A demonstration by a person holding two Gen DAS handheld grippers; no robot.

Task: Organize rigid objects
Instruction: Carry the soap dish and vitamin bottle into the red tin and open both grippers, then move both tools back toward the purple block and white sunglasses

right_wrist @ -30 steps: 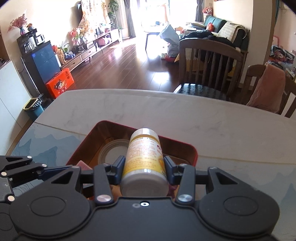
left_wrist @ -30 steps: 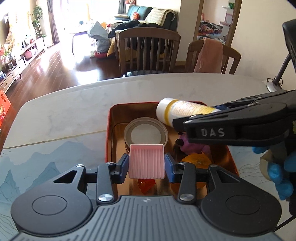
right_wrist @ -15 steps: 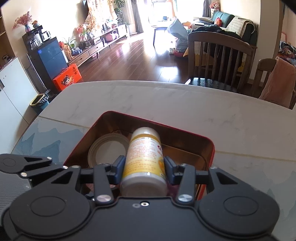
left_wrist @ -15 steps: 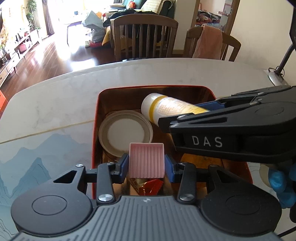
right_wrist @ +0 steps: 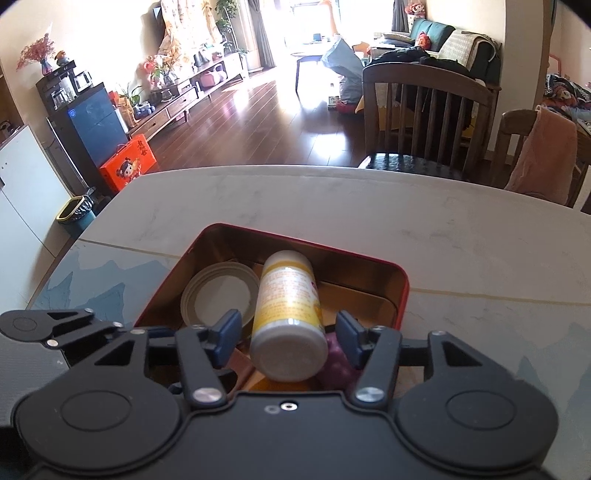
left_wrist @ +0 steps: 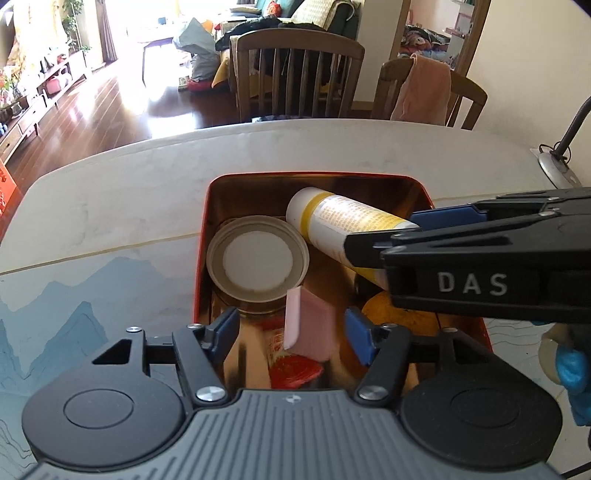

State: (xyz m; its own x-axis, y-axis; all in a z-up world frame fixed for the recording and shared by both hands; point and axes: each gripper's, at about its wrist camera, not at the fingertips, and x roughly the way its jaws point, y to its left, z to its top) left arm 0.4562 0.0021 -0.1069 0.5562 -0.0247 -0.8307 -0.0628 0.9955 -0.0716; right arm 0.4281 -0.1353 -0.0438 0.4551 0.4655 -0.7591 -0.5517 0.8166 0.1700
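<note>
Tin (left_wrist: 202,258), left wrist view: holds lid (left_wrist: 257,258), bottle (left_wrist: 343,225), pink comb (left_wrist: 308,330), orange, red packet. Left gripper (left_wrist: 291,330) opening, pads clear of comb, which tilts loose between them. Marble table (left_wrist: 129,195) bare; 2 chairs, sunlit floor behind.

Right wrist view: right gripper (right_wrist: 288,336) opening, bottle (right_wrist: 288,302) released, lying in tin (right_wrist: 400,280). Sorting looks nearly done.

Marble table (right_wrist: 369,206) as landmark. Beyond its far edge: two wooden chairs (right_wrist: 424,122), pink cloth (right_wrist: 543,155) draped over right one. Dark glossy wood floor (right_wrist: 240,122) left of chairs, sunlit from bright window (right_wrist: 306,18). Green sofa (right_wrist: 436,31) behind chairs.
</note>
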